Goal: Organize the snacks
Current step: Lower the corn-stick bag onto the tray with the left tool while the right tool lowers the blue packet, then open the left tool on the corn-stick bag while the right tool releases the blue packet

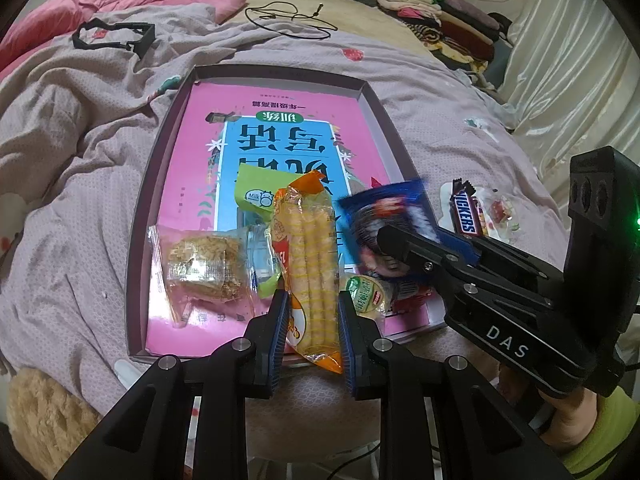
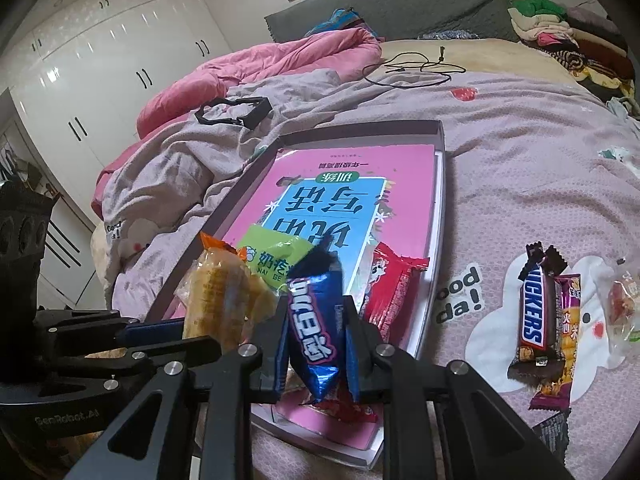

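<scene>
A shallow tray [image 1: 370, 92] lined with a pink and blue book lies on the bed. My left gripper [image 1: 313, 322] is shut on a yellow-orange pack of corn sticks [image 1: 306, 256] over the tray's near end. My right gripper [image 2: 316, 344] is shut on a blue Oreo pack [image 2: 314, 320], held above the tray's near right corner; the pack also shows in the left wrist view [image 1: 384, 216]. In the tray lie a clear-wrapped brown cake [image 1: 204, 268], a green milk snack [image 1: 260, 194] and a red pack [image 2: 394, 292]. A Snickers bar [image 2: 534, 316] lies on the bed to the right.
More wrapped sweets [image 2: 620, 308] lie beside the Snickers on the lilac sheet. A pink quilt [image 2: 256, 64], a black plastic frame [image 2: 232, 114] and a black cord [image 2: 416, 68] lie beyond the tray. Folded clothes [image 2: 568, 36] are stacked at the far right.
</scene>
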Action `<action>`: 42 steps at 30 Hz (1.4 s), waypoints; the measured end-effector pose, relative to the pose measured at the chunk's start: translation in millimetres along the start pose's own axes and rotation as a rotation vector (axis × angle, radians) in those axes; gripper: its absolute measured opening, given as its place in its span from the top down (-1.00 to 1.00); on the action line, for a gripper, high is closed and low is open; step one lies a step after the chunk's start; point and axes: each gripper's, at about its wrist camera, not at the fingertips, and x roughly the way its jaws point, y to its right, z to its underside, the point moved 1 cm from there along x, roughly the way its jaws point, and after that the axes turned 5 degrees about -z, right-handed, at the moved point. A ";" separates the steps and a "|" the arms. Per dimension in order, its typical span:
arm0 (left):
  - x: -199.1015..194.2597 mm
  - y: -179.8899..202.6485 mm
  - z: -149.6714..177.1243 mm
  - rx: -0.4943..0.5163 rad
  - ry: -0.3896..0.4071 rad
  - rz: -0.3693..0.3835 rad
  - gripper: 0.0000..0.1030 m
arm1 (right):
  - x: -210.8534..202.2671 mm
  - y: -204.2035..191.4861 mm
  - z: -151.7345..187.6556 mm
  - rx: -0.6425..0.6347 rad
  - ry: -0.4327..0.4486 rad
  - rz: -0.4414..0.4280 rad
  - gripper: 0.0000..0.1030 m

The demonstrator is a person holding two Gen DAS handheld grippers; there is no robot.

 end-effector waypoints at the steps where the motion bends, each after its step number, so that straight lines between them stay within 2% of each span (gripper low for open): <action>1: 0.1 -0.2 -0.1 0.000 0.000 0.000 0.53 | -0.6 0.3 0.0 0.000 0.002 0.000 0.53; 24: -3.3 -1.1 -1.3 -0.012 0.008 0.001 0.51 | -18.4 11.8 0.2 0.013 0.044 0.055 0.52; 42: -8.6 -11.2 -5.3 -0.056 0.025 -0.024 0.35 | -17.2 1.6 5.4 -0.012 0.025 0.017 0.52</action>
